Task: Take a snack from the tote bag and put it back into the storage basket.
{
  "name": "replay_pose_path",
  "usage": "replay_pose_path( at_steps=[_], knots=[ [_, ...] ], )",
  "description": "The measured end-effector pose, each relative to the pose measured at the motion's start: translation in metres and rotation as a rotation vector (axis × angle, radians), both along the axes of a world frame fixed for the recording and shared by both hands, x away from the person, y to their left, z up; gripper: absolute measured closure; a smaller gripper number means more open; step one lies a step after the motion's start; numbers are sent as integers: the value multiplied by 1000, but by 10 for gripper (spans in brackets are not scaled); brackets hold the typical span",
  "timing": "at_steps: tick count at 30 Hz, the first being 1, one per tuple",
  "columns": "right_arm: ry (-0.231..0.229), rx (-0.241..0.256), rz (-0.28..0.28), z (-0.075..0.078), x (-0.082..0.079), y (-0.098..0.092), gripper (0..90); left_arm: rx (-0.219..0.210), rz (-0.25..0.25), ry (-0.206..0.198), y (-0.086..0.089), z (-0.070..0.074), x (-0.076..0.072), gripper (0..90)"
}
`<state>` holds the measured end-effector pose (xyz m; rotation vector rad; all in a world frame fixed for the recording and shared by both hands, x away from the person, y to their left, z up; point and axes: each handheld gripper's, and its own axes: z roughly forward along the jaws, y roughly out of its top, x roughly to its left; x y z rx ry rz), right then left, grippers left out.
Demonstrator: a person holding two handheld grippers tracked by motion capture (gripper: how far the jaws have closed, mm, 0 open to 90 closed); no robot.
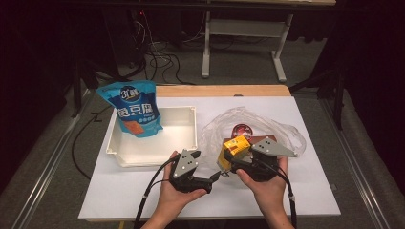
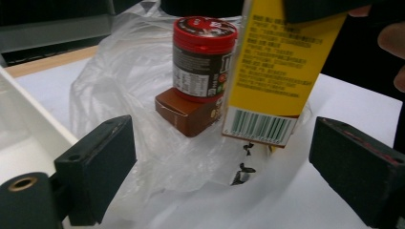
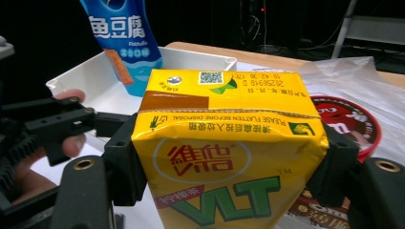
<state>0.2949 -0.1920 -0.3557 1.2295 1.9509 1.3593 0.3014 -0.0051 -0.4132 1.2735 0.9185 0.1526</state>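
High view, left to right. Upper left of centre: blue snack pouch [image 1: 133,107] stands upright in the white tray [image 1: 186,143], leaning on the tray's far-left corner. Tray sits on the white table sheet [image 1: 143,191], left half of it.

Lower centre-left: left gripper [image 1: 215,177], held in a person's left hand [image 1: 174,195], cable trailing off the bottom edge. Jaws spread wide, nothing between them; they point right toward the bag. In the left gripper view both black pads [image 2: 102,162] sit at the bottom corners with a wide gap, empty.

Centre right: clear plastic bag [image 1: 267,126] lies crumpled on the sheet. In it a red-lidded jar [image 1: 242,130] standing on a brown box [image 2: 188,114], jar upright, box flat; the left gripper view shows this in the upper middle of the frame.

Just right of centre: yellow drink carton [image 1: 235,147], tilted, lifted over the bag's near-left edge, just in front of the jar. Right gripper [image 1: 229,157], held in the right hand [image 1: 267,186], is clamped on it. Right gripper view: carton [image 3: 224,157] in mid-frame, both jaws pressed against its left and right sides, top fold facing the camera. In the left gripper view, the carton's barcode end [image 2: 260,126] hangs above the plastic, clear of the table.
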Motion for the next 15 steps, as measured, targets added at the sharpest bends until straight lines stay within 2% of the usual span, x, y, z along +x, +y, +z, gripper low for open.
replay_pose_path(
  at_steps=[7,10,13,15],
  knots=[
    [-1,2,29,0,-5,11,304,9,-23,-13,-10,-2,-8,131],
    [1,2,37,0,-7,15,304,-6,-38,-4,-12,-1,-11,153],
    [7,6,50,-1,-8,18,304,-9,-47,-12,-13,0,-13,185],
    [11,4,58,-1,-9,21,304,-3,-38,-19,-14,0,-14,207]
  ],
)
